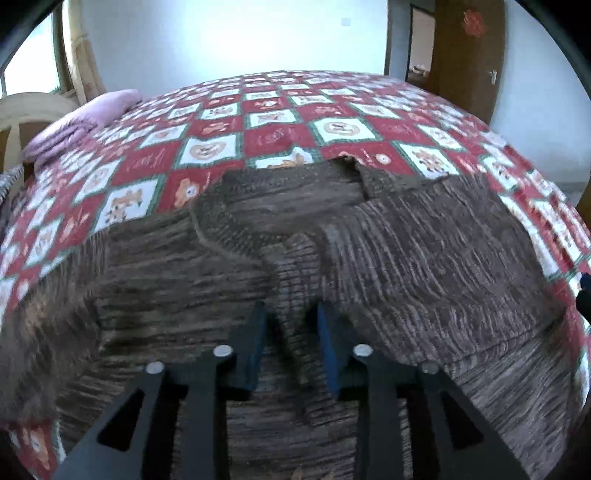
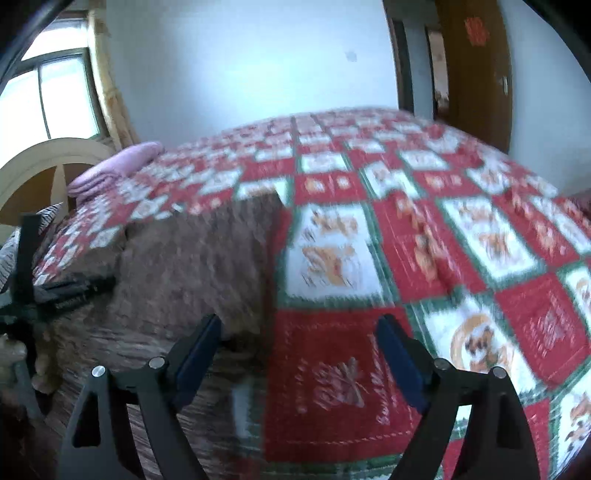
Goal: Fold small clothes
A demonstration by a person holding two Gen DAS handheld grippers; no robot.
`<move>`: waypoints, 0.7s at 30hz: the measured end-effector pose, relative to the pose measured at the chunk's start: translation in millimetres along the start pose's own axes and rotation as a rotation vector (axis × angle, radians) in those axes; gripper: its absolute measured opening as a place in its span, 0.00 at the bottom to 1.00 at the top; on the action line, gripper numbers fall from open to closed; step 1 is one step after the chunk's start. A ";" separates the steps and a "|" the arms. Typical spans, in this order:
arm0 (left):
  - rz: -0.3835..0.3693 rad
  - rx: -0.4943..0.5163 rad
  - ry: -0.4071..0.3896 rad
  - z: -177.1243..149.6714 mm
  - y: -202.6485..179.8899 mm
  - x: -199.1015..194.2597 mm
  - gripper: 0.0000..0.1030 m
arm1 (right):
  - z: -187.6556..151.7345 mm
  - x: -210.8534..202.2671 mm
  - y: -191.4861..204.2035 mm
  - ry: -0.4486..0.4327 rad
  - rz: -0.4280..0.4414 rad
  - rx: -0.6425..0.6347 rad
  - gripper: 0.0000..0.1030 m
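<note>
The left gripper (image 1: 291,321) grasps a raised ridge of the brown knitted sweater (image 1: 424,258) on the bed (image 1: 273,122), probably to fold it; the right gripper (image 2: 299,343) hangs released.

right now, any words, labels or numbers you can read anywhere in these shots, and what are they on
None can be read for certain.
Cursive script on a red square of the quilt, right wrist view: too blurred to read.
Faint script on the quilt's far red squares, left wrist view: too small to read.
Brown knit sweater: no label showing.
Red decoration on the door: no text that I can make out.
</note>
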State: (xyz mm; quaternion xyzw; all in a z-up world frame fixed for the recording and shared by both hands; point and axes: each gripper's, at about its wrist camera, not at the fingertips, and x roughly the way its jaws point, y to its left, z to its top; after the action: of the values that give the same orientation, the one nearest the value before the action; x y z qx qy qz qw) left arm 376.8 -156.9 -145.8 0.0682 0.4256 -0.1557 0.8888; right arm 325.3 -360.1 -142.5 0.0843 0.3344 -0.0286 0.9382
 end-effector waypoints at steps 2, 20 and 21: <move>-0.005 -0.033 0.003 -0.7 6.0 -0.3 0.47 | 10.5 3.2 17.2 0.003 0.038 -0.035 0.83; -0.052 -0.142 0.000 -12.8 28.5 -1.7 0.81 | 24.1 24.4 23.1 0.121 0.129 -0.035 0.83; -0.056 -0.142 0.000 -13.7 29.3 -2.3 0.81 | 26.1 18.4 26.1 0.108 0.131 -0.047 0.83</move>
State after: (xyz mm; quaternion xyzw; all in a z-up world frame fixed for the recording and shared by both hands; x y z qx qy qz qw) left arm 375.1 -125.3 -153.0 -0.0070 0.4371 -0.1500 0.8868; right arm 358.7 -338.9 -130.6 0.0853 0.3789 0.0453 0.9204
